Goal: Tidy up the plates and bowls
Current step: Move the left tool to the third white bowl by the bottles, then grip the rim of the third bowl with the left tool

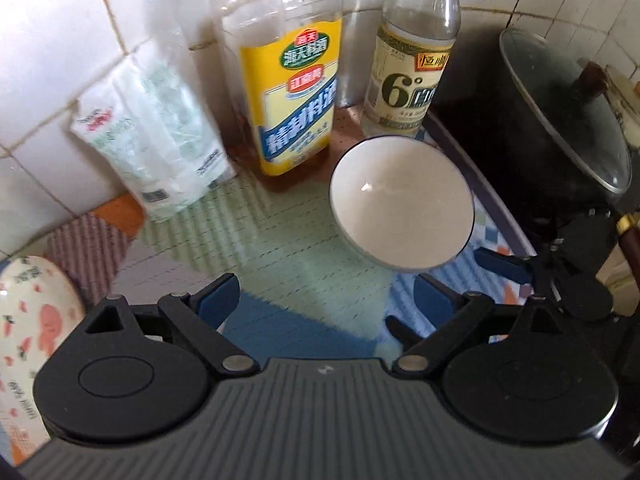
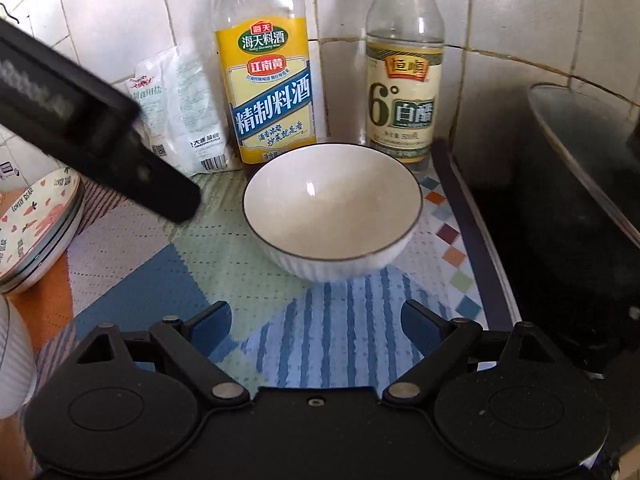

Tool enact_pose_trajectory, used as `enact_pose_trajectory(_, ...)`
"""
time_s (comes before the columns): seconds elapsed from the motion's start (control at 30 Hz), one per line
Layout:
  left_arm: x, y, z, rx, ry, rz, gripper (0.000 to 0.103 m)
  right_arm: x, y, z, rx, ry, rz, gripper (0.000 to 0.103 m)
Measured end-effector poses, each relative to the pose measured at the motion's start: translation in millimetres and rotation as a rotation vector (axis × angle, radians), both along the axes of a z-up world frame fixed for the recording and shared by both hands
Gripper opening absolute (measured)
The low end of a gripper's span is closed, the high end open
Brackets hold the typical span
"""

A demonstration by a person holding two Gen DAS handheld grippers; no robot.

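A white bowl (image 1: 402,204) with a thin dark rim stands upright and empty on the patterned mat, in front of two bottles. In the right wrist view the same bowl (image 2: 332,208) shows ribbed sides. My left gripper (image 1: 326,300) is open, short of the bowl's near left side, with nothing between its blue pads. My right gripper (image 2: 316,320) is open too, just short of the bowl's near side, also with nothing in it. A stack of patterned plates (image 2: 36,228) sits at the left, seen as a patterned plate (image 1: 32,320) in the left wrist view.
A yellow-label bottle (image 2: 268,80) and a vinegar bottle (image 2: 404,80) stand against the tiled wall, with a salt bag (image 2: 180,112) beside them. A black pot with a glass lid (image 1: 560,120) sits on the stove at the right. A white ribbed bowl (image 2: 12,360) is at the far left.
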State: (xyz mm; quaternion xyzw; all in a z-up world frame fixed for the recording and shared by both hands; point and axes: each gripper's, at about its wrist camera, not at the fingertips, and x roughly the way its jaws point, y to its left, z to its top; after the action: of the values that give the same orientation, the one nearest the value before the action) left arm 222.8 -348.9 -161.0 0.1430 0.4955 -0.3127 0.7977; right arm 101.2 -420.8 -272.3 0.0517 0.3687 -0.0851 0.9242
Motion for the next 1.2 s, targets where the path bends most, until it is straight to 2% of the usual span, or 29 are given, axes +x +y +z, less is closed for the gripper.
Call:
enact_pose_trajectory(0.13,10.4,-11.6,-10.4,-0.021,-0.008,0.056,0.093,5.4,-4.3,-5.4,-0.050,-0.090,-0.016,0.094)
enact_pose_trajectory(0.23,18.9,-24.0,-19.1,-0.057,0.028,0.042,0.091,15.9,-9.9,-10.6,-0.033,-0.091,0.002,0.094)
enact_pose_trajectory(0.27,21.6,-28.3,-23.5,-0.066,0.045,0.028,0.087,19.5,-11.2,-11.7,-0.026,-0.089,0.013,0.094)
enact_pose_trajectory(0.3,23.7,-32.0,-28.0,-0.060,0.051,0.030,0.078,23.3,-12.3,-13.4,-0.024,-0.083,0.019,0.095)
enact_pose_trajectory(0.4,27.3,-40.9,-39.3,-0.020,0.063,0.029,0.061,32.4,-15.3,-18.4,-0.028,-0.061,0.028,0.095)
enact_pose_trajectory(0.47,28.5,-42.1,-43.0,-0.023,0.064,0.030,0.053,35.9,-17.6,-20.3,-0.027,-0.058,0.033,0.094)
enact_pose_trajectory(0.57,30.2,-42.3,-48.5,-0.008,0.086,0.042,0.035,41.7,-22.4,-22.4,-0.019,-0.057,0.028,0.094)
enact_pose_trajectory(0.63,35.4,-40.5,-54.9,0.034,0.114,0.089,0.033,45.8,-26.0,-23.6,-0.007,-0.054,0.028,0.095)
enact_pose_trajectory(0.77,39.0,-34.4,-56.7,0.002,0.160,0.100,0.014,50.7,-20.4,-28.2,-0.046,-0.068,0.052,0.094)
enact_pose_trajectory(0.93,33.0,-23.9,-48.5,0.015,0.161,0.096,0.014,45.3,-11.3,-24.4,-0.024,-0.074,0.069,0.094)
enact_pose_trajectory(1.2,6.1,-11.1,-7.6,0.099,0.091,0.021,0.015,26.0,16.0,6.3,-0.009,-0.104,0.063,0.094)
